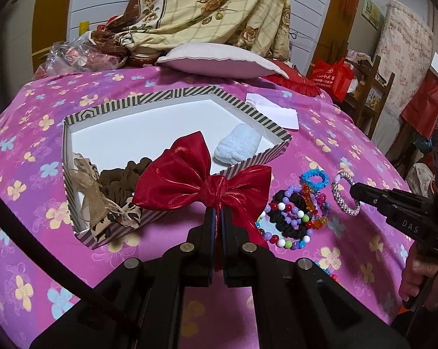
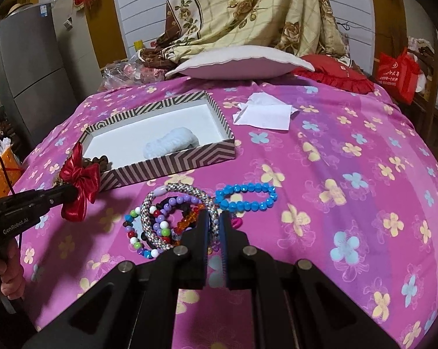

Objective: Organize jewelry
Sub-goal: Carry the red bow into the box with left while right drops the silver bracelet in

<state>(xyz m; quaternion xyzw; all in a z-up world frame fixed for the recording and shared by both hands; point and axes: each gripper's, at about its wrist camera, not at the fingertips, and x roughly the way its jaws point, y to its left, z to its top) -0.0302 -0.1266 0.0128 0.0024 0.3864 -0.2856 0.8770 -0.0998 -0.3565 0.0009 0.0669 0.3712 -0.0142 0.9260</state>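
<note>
My left gripper [image 1: 217,212] is shut on a red satin bow [image 1: 201,179] and holds it just in front of the striped box [image 1: 172,94]; the bow also shows in the right wrist view [image 2: 80,186]. The box [image 2: 172,163] holds a pale blue fluffy item [image 1: 237,145], brown scrunchies [image 1: 123,180] and a beige ribbon piece [image 1: 96,200]. My right gripper [image 2: 214,218] is shut on a silver beaded bracelet [image 2: 160,221], seen also in the left wrist view [image 1: 345,192]. Beside it lie a multicoloured bead bracelet [image 2: 144,232], a black scrunchie [image 1: 288,224] and a blue bead bracelet [image 2: 245,197].
The pink flowered bedspread [image 2: 335,174] covers the bed. White paper [image 2: 262,115] lies behind the box. A pillow [image 2: 239,61], a red cushion [image 2: 335,75] and a draped floral sheet [image 2: 248,8] sit at the back. A grey fridge [image 2: 30,67] stands at the left.
</note>
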